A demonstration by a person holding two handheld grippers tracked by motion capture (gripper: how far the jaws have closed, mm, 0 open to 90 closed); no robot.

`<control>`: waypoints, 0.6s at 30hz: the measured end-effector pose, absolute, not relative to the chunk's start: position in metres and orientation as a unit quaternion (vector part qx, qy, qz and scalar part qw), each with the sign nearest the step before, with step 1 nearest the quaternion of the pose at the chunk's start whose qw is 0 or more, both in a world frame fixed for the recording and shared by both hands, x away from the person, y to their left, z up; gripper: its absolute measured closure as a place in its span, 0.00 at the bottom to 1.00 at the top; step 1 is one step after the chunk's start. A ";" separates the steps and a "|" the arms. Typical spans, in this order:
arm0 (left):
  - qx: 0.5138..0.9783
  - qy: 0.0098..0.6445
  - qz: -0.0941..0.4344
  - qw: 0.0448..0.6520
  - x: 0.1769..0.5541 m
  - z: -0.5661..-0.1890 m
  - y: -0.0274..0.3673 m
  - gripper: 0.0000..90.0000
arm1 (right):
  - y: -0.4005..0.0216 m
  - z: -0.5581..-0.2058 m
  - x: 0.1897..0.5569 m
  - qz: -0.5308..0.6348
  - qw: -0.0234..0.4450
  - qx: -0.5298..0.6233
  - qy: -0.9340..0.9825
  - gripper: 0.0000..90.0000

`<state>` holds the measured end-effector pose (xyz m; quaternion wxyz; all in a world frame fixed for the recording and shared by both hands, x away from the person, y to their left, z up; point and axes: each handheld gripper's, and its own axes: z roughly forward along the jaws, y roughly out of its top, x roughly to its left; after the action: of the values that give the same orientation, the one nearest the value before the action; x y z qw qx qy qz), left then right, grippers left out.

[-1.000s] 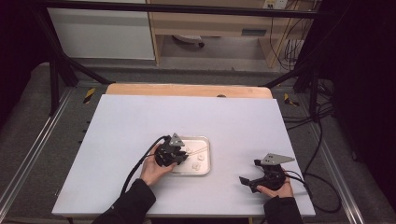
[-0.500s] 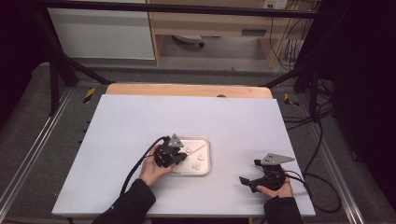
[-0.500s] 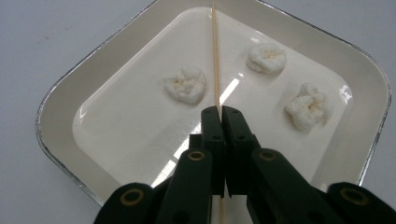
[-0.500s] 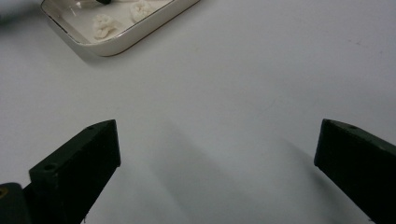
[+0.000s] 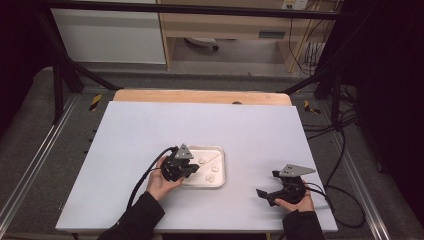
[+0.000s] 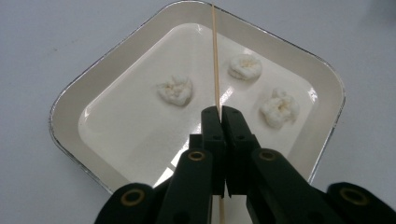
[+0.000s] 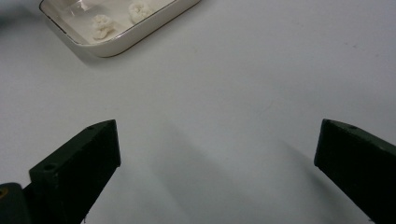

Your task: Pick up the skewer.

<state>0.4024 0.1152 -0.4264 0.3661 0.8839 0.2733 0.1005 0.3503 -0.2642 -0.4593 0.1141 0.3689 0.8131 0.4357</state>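
Note:
A white rectangular tray (image 5: 221,165) (image 6: 88,88) (image 7: 140,35) lies on the table and holds three white lumpy pieces (image 6: 176,89) (image 6: 244,67) (image 6: 279,106). My left gripper (image 5: 182,168) (image 6: 220,110) is over the tray's near left side, shut on a thin wooden skewer (image 6: 215,56) that reaches across the tray to its far rim. One piece (image 5: 202,160) lies beside the skewer (image 5: 214,158) in the high view. My right gripper (image 5: 265,194) (image 7: 217,149) rests low on the table to the right of the tray, jaws wide open with nothing between them.
The white table top (image 5: 150,130) stretches wide beyond the tray, with a wooden board (image 5: 200,96) along its far edge. Cables (image 5: 345,195) trail off the right side. Black frame posts (image 5: 60,75) stand at the back corners.
The left gripper has shifted very slightly over the tray. The right gripper stays where it was.

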 end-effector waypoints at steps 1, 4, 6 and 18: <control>0.883 0.275 0.100 0.367 0.402 -0.426 0.116 0.98 | -0.264 -0.459 0.350 0.436 0.114 0.369 0.813 0.01; 0.883 0.276 0.098 0.367 0.401 -0.425 0.117 0.98 | -0.263 -0.459 0.350 0.434 0.119 0.365 0.815 0.01; 0.883 0.273 0.095 0.368 0.400 -0.424 0.117 0.98 | -0.263 -0.458 0.350 0.434 0.121 0.365 0.815 0.01; 0.887 0.262 0.087 0.371 0.391 -0.418 0.112 0.98 | -0.249 -0.451 0.348 0.416 0.149 0.345 0.828 0.01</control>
<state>0.3913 0.1117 -0.4179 0.3706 0.8869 0.2619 0.0866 0.3477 -0.2493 -0.4511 0.1488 0.3448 0.8284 0.4156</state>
